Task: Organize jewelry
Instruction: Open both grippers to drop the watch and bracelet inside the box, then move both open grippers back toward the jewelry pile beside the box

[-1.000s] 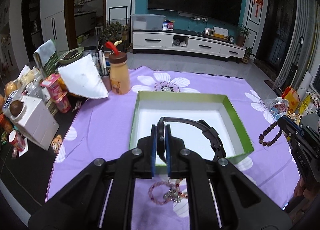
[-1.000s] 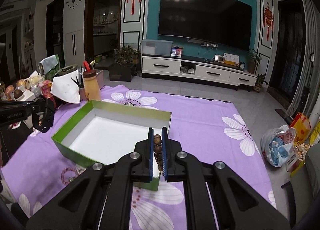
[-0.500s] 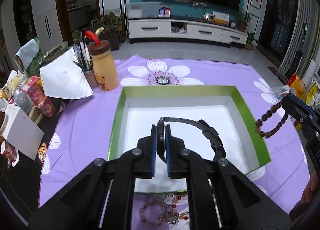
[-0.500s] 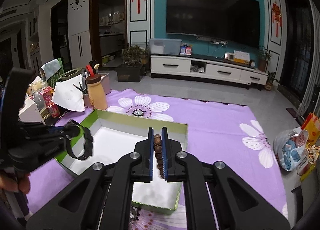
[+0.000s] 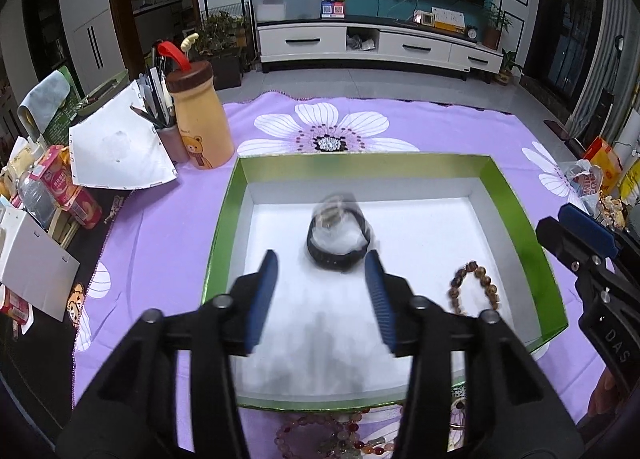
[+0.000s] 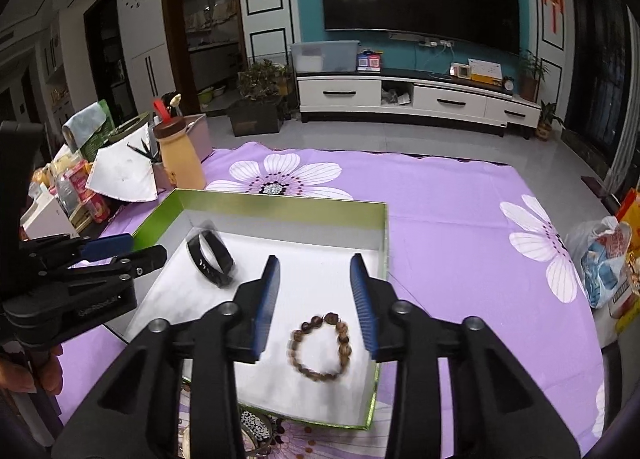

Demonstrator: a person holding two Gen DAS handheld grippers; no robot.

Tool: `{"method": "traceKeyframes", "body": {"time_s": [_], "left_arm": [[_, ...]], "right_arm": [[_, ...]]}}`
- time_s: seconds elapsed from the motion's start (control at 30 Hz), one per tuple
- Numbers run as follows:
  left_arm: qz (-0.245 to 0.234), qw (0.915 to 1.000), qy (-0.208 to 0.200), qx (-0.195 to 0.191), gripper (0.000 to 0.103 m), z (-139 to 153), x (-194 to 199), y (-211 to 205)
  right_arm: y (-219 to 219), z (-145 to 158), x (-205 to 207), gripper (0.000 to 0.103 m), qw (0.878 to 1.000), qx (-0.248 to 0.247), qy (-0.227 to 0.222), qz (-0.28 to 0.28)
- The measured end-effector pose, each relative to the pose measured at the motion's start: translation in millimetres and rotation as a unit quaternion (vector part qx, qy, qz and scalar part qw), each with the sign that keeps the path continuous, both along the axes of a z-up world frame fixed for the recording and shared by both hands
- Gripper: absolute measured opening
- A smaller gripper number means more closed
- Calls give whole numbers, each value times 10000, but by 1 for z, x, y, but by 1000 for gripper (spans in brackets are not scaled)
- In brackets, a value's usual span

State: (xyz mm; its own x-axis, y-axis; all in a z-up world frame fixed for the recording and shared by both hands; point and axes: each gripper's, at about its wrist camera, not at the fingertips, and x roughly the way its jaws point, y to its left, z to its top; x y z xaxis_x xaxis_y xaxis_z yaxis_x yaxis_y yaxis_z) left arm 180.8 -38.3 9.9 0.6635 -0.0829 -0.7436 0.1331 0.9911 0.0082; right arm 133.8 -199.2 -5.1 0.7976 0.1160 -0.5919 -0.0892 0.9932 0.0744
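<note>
**Operator:** Below the near rim of the green box (image 5: 516, 195), which item lies closest to a claw?

**Technician:** The pink bead bracelet (image 5: 316, 441) — it rests on the purple cloth (image 5: 168, 227) just outside the box, directly under the left gripper (image 5: 322, 291). That gripper's jaws are opening, with nothing between the pads. The black band (image 5: 338, 241) lies on the white floor of the box just ahead of them, blurred, its loop standing partly on edge.

**Operator:** And the right side?

**Technician:** The right gripper (image 6: 316, 299) is also opening and empty. The wooden bead bracelet (image 6: 320, 347) lies flat in the box's near right corner, below and between its fingers, apart from both pads.

**Operator:** So which hand takes the pink bracelet?

**Technician:** By judgement, the left — the bracelet sits behind its fingertips, towards the person, so the claw must draw back and tip downward. Its loop lies flat with the long axis running roughly left to right; a pinch across one strand suits best. Further small pieces beside it are too cropped to identify.
</note>
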Motion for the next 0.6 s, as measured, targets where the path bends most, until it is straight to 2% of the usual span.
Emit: {"method": "traceKeyframes", "body": {"time_s": [0.17,0.27,0.4,0.6], "left_arm": [[-21,9999,-160,-45,71,14,-14,3],[-31,9997,-223,-46,77,21,-24,5],[-5,9996,-243,-114,83,26,-40,14],[145,9994,-221,-227,83,28,-65,37]], "right_arm": [[-15,5,-18,51,9997,200,-58,-120],[-22,7,-31,54,9996,235,-64,-130],[-37,8,-56,58,9994,294,-77,-189],[-55,8,-88,58,9990,365,-30,-263]]}}
